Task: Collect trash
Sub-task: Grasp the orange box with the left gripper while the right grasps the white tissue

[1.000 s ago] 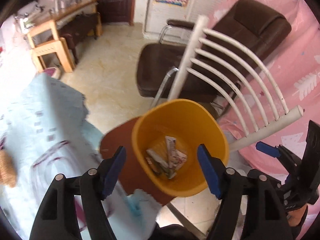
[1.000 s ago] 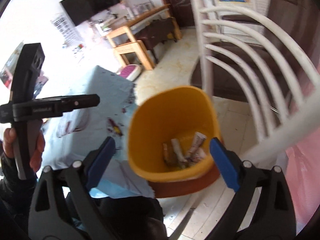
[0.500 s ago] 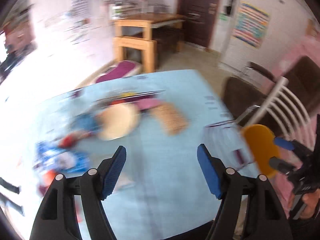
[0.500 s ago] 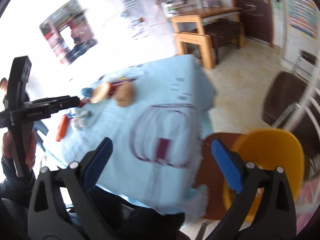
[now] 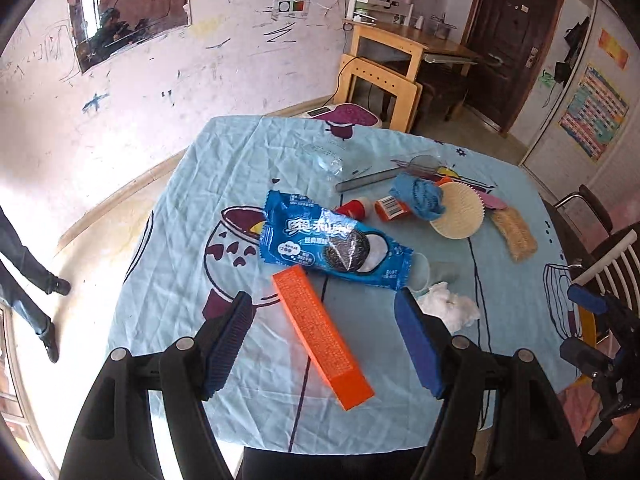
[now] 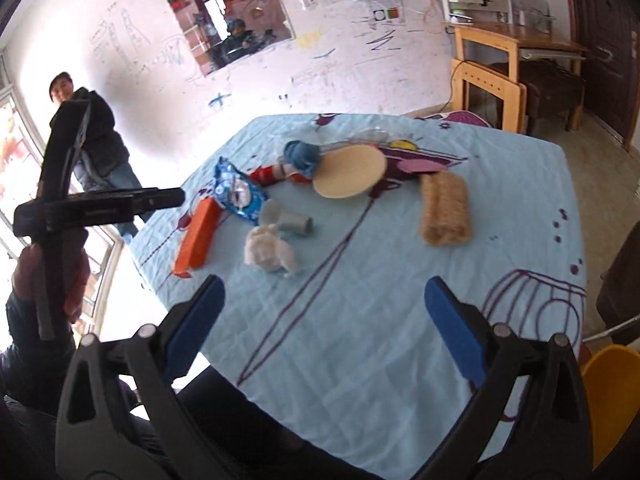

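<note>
**A:** What sits on the bench [image 5: 192,216]?

**B:** A light blue cloth covers it. Trash lies near the middle: a blue cookie wrapper [image 5: 334,245], an orange box [image 5: 322,332] touching its near edge, a white tissue wad [image 5: 450,306] to the right and a grey cup [image 6: 290,220] on its side. Farther back are a blue rag [image 5: 418,196], a round paper plate [image 5: 458,210] and a tan sponge [image 5: 514,234].

**A:** And the claws?

**B:** The left claw [image 5: 326,342] hangs over the orange box, jaws spread wide, gripping nothing. The right claw [image 6: 324,326] is also wide open and empty, over bare cloth nearer the edge.

**A:** Any bin?

**B:** A yellow bin [image 6: 610,396] shows at the bench's right edge, low down.
</note>
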